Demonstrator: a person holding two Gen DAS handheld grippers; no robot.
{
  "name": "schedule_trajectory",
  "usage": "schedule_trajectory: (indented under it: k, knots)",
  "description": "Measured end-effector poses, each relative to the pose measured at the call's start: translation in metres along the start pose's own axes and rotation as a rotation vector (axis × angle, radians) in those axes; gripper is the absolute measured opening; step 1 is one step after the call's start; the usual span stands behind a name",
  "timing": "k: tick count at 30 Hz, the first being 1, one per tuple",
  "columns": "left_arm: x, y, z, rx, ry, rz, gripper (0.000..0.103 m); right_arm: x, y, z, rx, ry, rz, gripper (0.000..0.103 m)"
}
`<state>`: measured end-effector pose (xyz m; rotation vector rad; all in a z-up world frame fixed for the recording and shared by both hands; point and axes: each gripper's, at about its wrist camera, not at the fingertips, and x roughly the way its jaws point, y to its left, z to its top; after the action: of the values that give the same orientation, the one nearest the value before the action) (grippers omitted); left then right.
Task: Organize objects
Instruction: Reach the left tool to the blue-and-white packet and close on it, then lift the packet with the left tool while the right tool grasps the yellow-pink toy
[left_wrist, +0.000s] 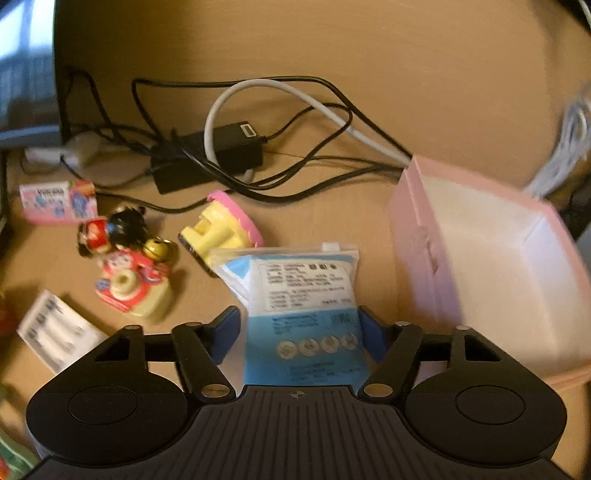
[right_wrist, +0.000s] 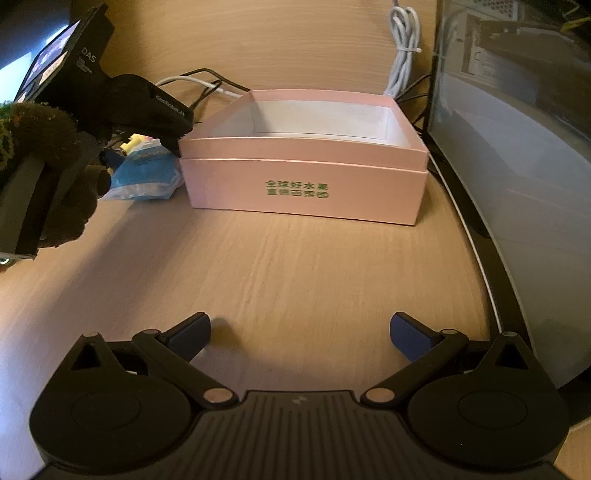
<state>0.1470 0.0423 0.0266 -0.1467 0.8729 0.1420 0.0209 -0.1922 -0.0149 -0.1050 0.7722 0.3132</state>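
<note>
two claws: left claw (left_wrist: 299, 325) pinches a blue packet (left_wrist: 301, 314), pink box (left_wrist: 491, 273) blurred to its right; right claw (right_wrist: 300, 334) spread, empty.

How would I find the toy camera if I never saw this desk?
Start at the pink box and go left past the blue packet in the left gripper. The toy camera is red and cream with a round lens ring, unlike the dolls behind it.

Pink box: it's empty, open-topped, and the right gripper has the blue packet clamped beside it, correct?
Not quite. The left gripper holds the blue packet, its fingers closed on the packet in the left wrist view. The right gripper is open and holds nothing in the right wrist view. The pink box is open-topped and looks empty.
</note>
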Motion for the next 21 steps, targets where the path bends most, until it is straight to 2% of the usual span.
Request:
schedule_trajectory:
  k: [2, 6, 13, 17, 21]
  knots:
    - [0.003, 0.003, -0.005, 0.04, 0.02, 0.024, 0.062, -0.001, 0.0, 0.0, -0.002, -0.001, 0.007, 0.103]
    - [0.008, 0.002, -0.006, 0.088, 0.024, 0.011, 0.062, 0.0, 0.002, 0.0, -0.015, 0.0, 0.012, 0.103]
    - [0.009, 0.009, -0.004, 0.078, -0.01, -0.003, 0.057, -0.002, 0.003, -0.003, -0.036, 0.005, 0.024, 0.103]
    - [-0.023, 0.027, -0.022, 0.045, -0.038, -0.076, 0.056, -0.008, 0.0, -0.002, -0.051, -0.002, 0.031, 0.103]
    - [-0.08, 0.057, -0.06, 0.051, -0.062, -0.123, 0.055, -0.015, 0.007, 0.015, -0.079, -0.059, 0.065, 0.103]
